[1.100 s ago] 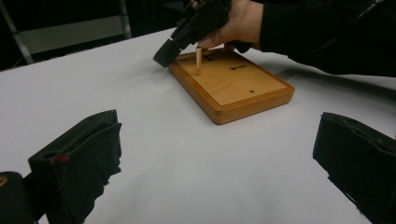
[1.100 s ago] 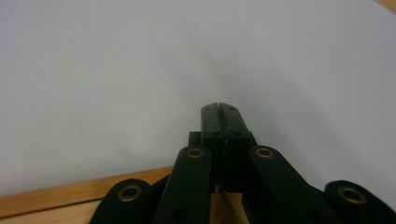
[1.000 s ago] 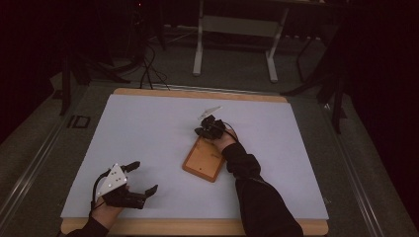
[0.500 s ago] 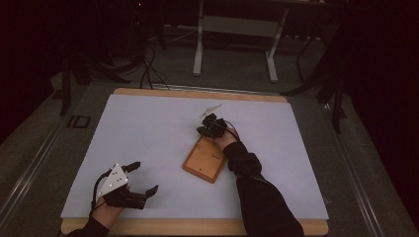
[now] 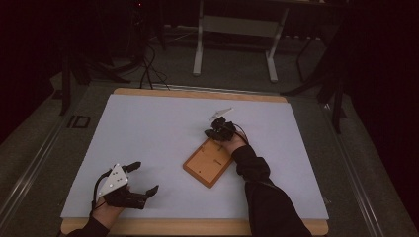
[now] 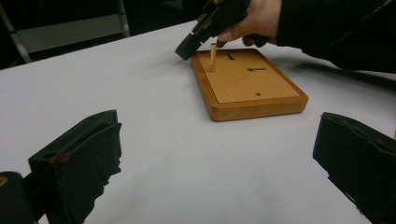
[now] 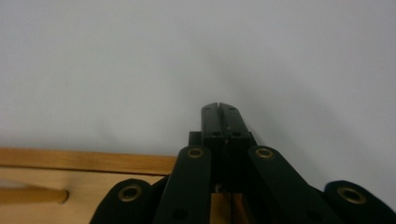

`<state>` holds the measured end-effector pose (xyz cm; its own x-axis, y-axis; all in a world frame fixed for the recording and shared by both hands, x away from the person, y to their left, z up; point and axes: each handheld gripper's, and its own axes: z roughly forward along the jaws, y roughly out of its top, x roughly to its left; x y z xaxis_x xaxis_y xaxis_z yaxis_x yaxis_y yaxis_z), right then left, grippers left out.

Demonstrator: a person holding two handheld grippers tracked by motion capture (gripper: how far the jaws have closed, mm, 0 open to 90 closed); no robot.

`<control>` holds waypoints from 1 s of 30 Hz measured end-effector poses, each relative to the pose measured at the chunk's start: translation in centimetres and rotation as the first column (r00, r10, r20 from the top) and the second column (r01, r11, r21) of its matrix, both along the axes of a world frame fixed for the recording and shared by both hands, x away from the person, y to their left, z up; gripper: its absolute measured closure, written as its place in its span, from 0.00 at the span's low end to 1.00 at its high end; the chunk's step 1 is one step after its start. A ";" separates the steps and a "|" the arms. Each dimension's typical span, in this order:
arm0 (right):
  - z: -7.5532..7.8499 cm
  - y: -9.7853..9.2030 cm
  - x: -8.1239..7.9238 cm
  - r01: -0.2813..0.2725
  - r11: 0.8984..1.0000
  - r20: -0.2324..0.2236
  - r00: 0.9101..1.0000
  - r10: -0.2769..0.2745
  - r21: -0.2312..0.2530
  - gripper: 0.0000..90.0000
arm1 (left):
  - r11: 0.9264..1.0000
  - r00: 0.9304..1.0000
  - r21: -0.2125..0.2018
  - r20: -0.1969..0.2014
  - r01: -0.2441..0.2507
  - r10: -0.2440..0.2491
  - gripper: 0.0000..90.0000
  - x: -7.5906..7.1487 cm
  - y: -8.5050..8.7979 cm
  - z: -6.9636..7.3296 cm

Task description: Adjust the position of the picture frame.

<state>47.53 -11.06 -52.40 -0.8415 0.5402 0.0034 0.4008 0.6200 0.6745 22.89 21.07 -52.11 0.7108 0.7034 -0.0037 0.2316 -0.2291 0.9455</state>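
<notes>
White tabletop [image 5: 148, 138] unchanged: peg [image 6: 213, 57] is held at board [image 6: 247, 84] by clenched right gripper [image 5: 217, 132]; left gripper [image 5: 143, 178] is released.

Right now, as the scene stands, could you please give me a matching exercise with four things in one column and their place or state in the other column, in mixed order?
Things:
1. left tongs
2. right tongs
3. wooden board
4. wooden peg

Places or states:
A. stands upright at one end of the board, close to the person's fingers
B. jaws wide apart, holding nothing, near the front left of the table
C. jaws closed together with nothing between them, at the far end of the board
D. lies flat near the middle of the table

Right pairs: 1-B, 2-C, 3-D, 4-A
</notes>
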 end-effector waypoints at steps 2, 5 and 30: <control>0.0 -0.6 -0.4 0.005 1.000 0.000 1.000 -0.005 0.001 1.00 | 1.000 1.000 -0.001 0.000 0.000 0.000 0.01 0.0 0.0 0.0; 0.0 -1.1 -0.7 0.010 1.000 0.001 1.000 -0.010 -0.004 1.00 | 1.000 1.000 0.001 -0.003 0.001 -0.001 0.02 0.1 -0.1 0.0; -0.2 -7.0 -6.8 0.046 0.998 -0.033 0.998 -0.044 0.050 1.00 | 1.000 1.000 0.001 -0.008 0.008 -0.008 0.02 0.3 -0.5 -0.2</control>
